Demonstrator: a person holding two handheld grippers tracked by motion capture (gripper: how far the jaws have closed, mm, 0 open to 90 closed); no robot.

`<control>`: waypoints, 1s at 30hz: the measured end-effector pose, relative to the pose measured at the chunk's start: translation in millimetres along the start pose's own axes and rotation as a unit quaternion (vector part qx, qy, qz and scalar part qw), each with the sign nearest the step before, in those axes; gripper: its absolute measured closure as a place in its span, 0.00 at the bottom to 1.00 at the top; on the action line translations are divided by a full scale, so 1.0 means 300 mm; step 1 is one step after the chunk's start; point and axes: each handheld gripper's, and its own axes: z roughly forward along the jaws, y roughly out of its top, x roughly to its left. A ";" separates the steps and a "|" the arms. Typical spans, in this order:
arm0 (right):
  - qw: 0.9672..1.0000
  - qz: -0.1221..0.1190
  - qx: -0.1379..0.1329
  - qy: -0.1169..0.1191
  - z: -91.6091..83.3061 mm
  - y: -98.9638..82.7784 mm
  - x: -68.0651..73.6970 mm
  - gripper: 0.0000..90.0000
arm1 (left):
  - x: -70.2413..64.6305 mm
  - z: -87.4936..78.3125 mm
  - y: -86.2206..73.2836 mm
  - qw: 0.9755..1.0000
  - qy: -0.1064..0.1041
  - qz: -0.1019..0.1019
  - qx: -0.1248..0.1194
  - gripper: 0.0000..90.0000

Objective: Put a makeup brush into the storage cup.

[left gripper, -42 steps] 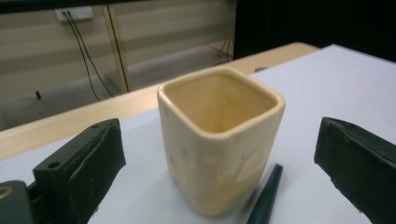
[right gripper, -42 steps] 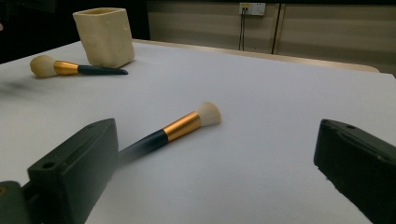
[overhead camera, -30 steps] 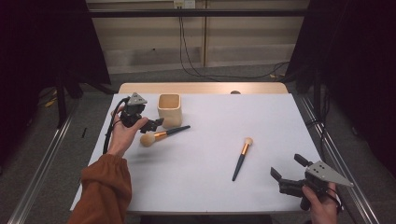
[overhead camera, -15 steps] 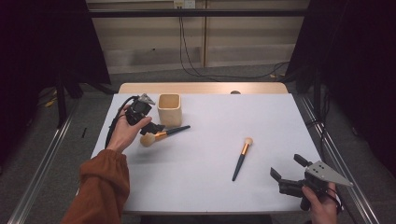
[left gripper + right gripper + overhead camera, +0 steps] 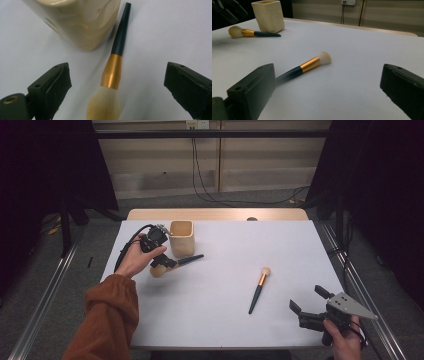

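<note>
Your left gripper (image 5: 115, 82) is hanging over the fluffy brush (image 5: 113, 75) with its jaws spread wide, one on either side of the gold ferrule and touching nothing. You are straddling it there presumably because the ferrule is the firmest spot to pinch, clear of the soft bristles. The brush is lying flat on the white table (image 5: 225, 285), its dark handle tip resting just beside the cream holder (image 5: 181, 238), which is probably where it is meant to end up. Your right gripper (image 5: 310, 304) is idling near the table's front right corner, jaws also apart and empty, pointing toward the second brush (image 5: 259, 290) lying well apart from the holder. Compared with a second ago, your left hand (image 5: 136, 261) is now lower and tilted down onto the brush; the right one has not moved.
</note>
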 end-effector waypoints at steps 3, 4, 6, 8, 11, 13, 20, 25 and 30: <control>1.000 -0.001 0.000 0.000 -0.001 0.000 0.000 0.00 | 0.002 0.016 0.004 1.000 -0.003 -0.001 0.015 0.08; 1.000 -0.001 0.000 -0.001 -0.001 0.000 0.000 0.00 | 0.006 0.017 0.006 1.000 -0.005 0.007 0.023 0.08; 1.000 -0.002 0.000 0.000 -0.001 -0.001 0.000 0.00 | 0.010 0.024 0.007 1.000 -0.002 0.010 0.029 0.08; 1.000 -0.002 0.001 -0.001 -0.001 -0.001 0.000 0.00 | 0.012 0.036 0.006 0.999 -0.006 0.011 0.037 0.08; 1.000 -0.001 0.001 -0.001 0.000 -0.001 0.000 0.00 | 0.013 0.049 0.007 0.998 -0.003 0.020 0.055 0.08; 1.000 -0.001 0.001 0.000 -0.001 -0.001 0.001 0.00 | 0.011 0.057 0.008 0.999 -0.005 0.015 0.052 0.08; 1.000 -0.002 0.002 -0.001 -0.001 -0.002 0.001 0.00 | 0.019 0.076 0.016 0.998 -0.009 0.029 0.064 0.13; 1.000 -0.002 0.002 -0.001 -0.002 -0.003 0.000 0.00 | 0.021 0.083 0.020 0.997 -0.008 0.043 0.070 0.19; 1.000 -0.002 0.003 -0.002 -0.004 -0.003 0.000 0.00 | 0.019 0.096 0.019 0.996 -0.011 0.045 0.070 0.28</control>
